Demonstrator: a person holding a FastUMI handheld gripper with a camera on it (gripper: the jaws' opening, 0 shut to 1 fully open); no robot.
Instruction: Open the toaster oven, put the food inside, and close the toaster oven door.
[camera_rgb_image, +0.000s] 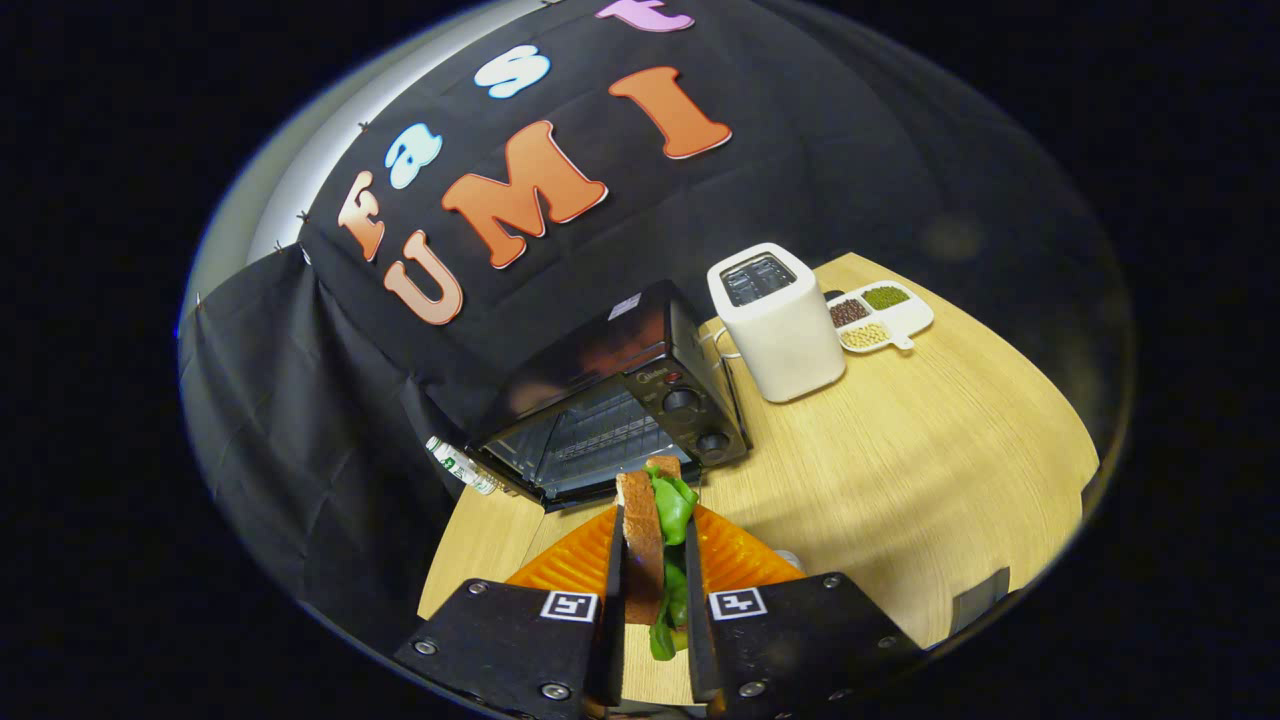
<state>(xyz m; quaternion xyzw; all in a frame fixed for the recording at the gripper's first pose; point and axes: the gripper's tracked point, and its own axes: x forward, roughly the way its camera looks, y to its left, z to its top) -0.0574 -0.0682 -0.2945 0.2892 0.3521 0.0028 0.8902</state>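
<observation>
The toaster oven (610, 400) has a glossy dark metal shell, a glass door and a wire rack of bare metal behind it. At its two o'clock, the toaster (778, 322) looks like smooth matt plastic. The table (930, 450) shows pale wood grain with a satin finish. Squeezed between the fingers of the gripper (652, 600), the sandwich (652, 545) has rough crusty bread and shiny, plastic-looking lettuce. Beneath it, the orange plate (570, 565) is ribbed and glossy.

A small brand mark sits on the toaster oven (615, 400) control panel, too blurred to read; nothing else legible.
</observation>
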